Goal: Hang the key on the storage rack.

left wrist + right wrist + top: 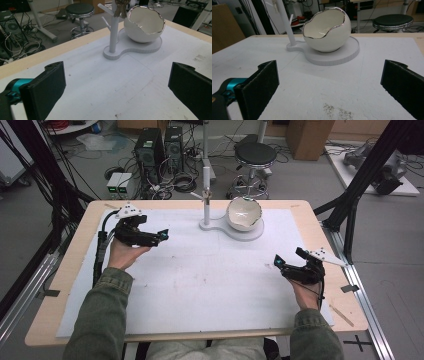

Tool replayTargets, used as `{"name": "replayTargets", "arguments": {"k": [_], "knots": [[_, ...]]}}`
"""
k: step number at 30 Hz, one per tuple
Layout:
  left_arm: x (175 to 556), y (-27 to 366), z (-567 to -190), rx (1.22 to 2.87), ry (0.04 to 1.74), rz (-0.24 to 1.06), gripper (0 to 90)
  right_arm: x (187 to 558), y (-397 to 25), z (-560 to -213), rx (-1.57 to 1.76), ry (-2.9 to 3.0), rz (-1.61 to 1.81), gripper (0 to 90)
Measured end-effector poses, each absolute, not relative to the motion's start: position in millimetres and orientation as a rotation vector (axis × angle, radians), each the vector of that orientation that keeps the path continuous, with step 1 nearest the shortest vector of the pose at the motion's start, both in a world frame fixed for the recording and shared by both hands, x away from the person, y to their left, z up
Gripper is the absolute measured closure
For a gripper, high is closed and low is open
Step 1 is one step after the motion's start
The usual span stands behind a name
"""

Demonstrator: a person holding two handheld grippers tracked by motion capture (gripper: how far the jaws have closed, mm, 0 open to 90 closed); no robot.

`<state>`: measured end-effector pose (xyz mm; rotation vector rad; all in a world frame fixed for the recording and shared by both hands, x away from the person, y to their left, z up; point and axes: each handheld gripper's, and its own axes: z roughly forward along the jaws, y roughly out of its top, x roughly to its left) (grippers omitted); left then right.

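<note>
A white egg-shaped bowl (243, 213) (145, 25) (327, 30) with a jagged silver rim sits on the round end of a white stand base (252, 234) (142, 48) (337, 59) at the table's far middle. A thin branched post (206, 195) (113, 32) (284, 22) rises from the base's other end, and a brownish tassel-like thing (121, 8) hangs near its top. My left gripper (162, 236) (117, 95) is held open at the far left, pointing toward the stand. My right gripper (288, 256) (329, 92) is held open at the near right. Both are empty.
A white mat (200, 280) covers most of the wooden table (75, 250). A thin wooden stick (341, 315) lies at the near right corner. Beyond the table stand a stool (255, 155), computer towers (155, 147) and cables. Black frame struts (365, 175) rise at the right.
</note>
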<state>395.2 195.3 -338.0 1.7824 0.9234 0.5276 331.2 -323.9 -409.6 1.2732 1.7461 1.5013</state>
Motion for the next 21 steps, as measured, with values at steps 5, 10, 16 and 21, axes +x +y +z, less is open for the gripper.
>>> {"name": "replayTargets", "arguments": {"k": [5,10,16,21], "knots": [[390.6,202.2,-340.2,1.776,0.927,0.534,1.6,331.1,-323.9,-409.7,1.276,1.744,1.5,0.7],[382.6,209.9,-344.7,1.776,0.948,0.54,1.6,330.9,-324.4,-409.5,1.278,1.742,1.5,0.6],[374.2,223.5,-350.2,1.752,0.981,0.57,1.6,330.8,-325.1,-409.4,1.279,1.737,1.501,0.7],[368.1,235.9,-357.3,1.734,0.999,0.587,1.6,331.0,-324.5,-409.6,1.277,1.738,1.494,0.6]]}}
